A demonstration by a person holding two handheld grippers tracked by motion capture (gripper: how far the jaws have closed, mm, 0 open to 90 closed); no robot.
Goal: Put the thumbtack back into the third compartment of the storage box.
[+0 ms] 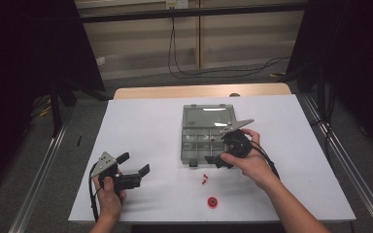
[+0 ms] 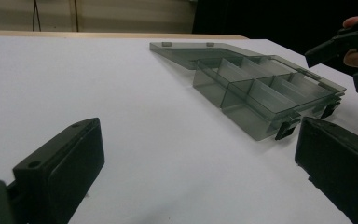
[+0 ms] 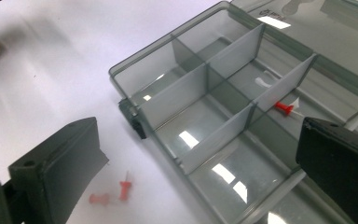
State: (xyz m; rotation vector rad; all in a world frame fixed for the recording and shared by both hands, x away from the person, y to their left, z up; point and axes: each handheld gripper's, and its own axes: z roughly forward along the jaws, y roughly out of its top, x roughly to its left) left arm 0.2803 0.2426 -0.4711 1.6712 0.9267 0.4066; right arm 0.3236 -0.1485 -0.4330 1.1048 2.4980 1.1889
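**Two open grippers at a compartment box**

At the lower left of the high view, the person's left hand [image 1: 110,190] holds the left gripper [image 1: 137,164] low over the white table [image 1: 145,126], pointing toward the frame's right; its jaws stand wide apart and hold nothing. Right of centre, the right hand [image 1: 250,162] comes in from the lower right with the forearm angled up and left, holding the right gripper [image 1: 215,159] at the near edge of the box [image 1: 207,133]. In the right gripper view its jaws are spread wide, one over the table, the other over the box, gripping nothing.

One smoky clear box lies open at the frame's centre, its lid [image 1: 209,115] folded flat behind. One red pushpin [image 3: 284,108] lies inside a compartment. Two more red pushpins [image 1: 205,178] lie on the table just below the box. One red round thing [image 1: 213,202] sits nearer the bottom edge.
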